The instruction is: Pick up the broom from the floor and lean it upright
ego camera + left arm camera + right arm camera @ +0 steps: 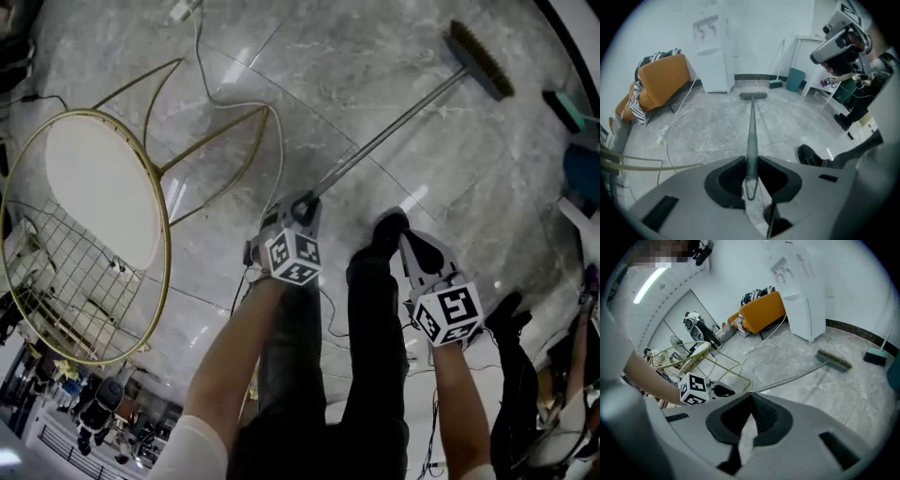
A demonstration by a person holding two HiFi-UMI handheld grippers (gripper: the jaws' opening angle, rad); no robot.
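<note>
The broom has a long metal handle and a brown brush head that lies on the grey marble floor at the upper right. My left gripper is shut on the near end of the handle, which is raised off the floor. In the left gripper view the handle runs straight out from between the pads of the left gripper to the brush head. My right gripper hangs to the right of it, shut and empty. In the right gripper view the right gripper points toward the handle and the brush head.
A gold wire stool with a round white top stands at the left, with a white cable trailing beside it. The person's legs and black shoe are between the grippers. An orange chair, a white cabinet and a teal bin line the far wall.
</note>
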